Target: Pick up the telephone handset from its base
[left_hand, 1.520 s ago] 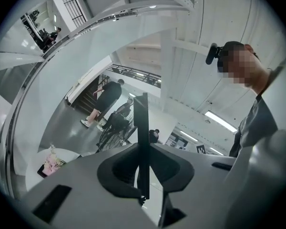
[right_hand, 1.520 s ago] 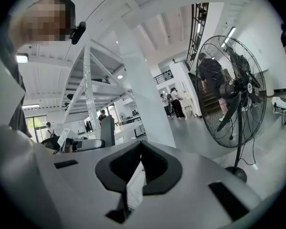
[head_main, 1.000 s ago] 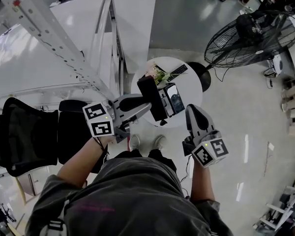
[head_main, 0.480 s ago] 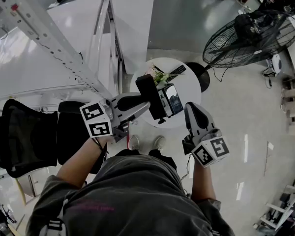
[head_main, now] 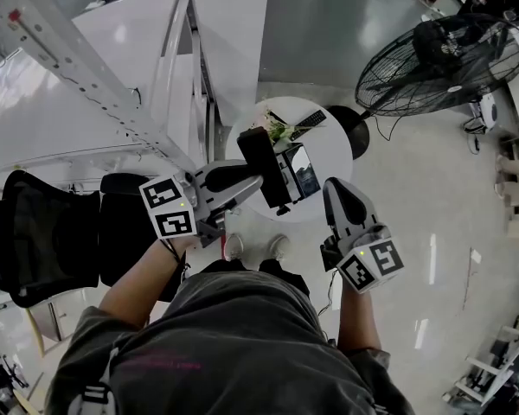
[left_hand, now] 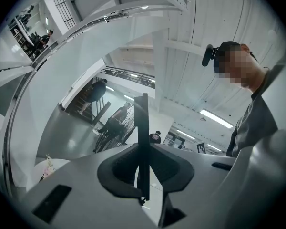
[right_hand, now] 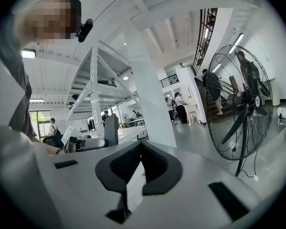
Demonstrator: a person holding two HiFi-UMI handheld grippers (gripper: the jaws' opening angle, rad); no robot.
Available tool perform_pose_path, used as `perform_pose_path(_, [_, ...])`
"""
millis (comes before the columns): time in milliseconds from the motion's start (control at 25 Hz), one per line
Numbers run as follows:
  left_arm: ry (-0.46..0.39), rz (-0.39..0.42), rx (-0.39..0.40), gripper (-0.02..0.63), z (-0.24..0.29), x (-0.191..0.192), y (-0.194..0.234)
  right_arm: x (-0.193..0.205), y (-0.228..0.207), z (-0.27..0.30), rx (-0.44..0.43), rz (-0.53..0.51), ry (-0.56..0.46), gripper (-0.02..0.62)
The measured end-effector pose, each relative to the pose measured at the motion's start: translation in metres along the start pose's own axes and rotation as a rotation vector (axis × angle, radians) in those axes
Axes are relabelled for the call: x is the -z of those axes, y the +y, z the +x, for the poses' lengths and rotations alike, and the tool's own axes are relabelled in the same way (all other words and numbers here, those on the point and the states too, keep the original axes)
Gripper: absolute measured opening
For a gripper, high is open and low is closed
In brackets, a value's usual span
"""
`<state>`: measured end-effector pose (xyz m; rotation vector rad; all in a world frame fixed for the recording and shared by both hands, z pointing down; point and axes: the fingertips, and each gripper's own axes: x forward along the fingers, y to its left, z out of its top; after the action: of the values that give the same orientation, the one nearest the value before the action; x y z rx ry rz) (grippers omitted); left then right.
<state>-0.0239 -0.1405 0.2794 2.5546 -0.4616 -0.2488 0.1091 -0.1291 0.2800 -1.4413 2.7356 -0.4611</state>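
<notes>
The black telephone handset [head_main: 253, 150] hangs in the air over the round white table [head_main: 336, 150], with my left gripper [head_main: 258, 178] shut on its middle. In the left gripper view the handset [left_hand: 143, 128] stands edge-on as a thin dark bar pinched between the pads of the left gripper [left_hand: 144, 175]. The telephone base [head_main: 301, 173], with a dark screen, sits on the table just right of the handset. My right gripper [head_main: 342, 199] hovers near the table's right front edge. In its own view the right gripper [right_hand: 140, 149] holds nothing and its jaws stand together.
A small plant [head_main: 281, 132] and a dark keypad [head_main: 311, 121] lie at the back of the table. A large floor fan [head_main: 441, 54] stands to the right. A black mesh chair [head_main: 43, 236] is at the left, beside a white stair beam [head_main: 86, 67].
</notes>
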Motion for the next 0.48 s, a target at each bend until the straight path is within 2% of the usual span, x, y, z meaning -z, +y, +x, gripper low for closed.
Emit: perform_pose_path(480, [0.024, -0.004, -0.011, 0.077, 0.014, 0.011, -0.004, 0.006, -0.013, -0.012, -0.001, 0.019, 0.011, 0.018])
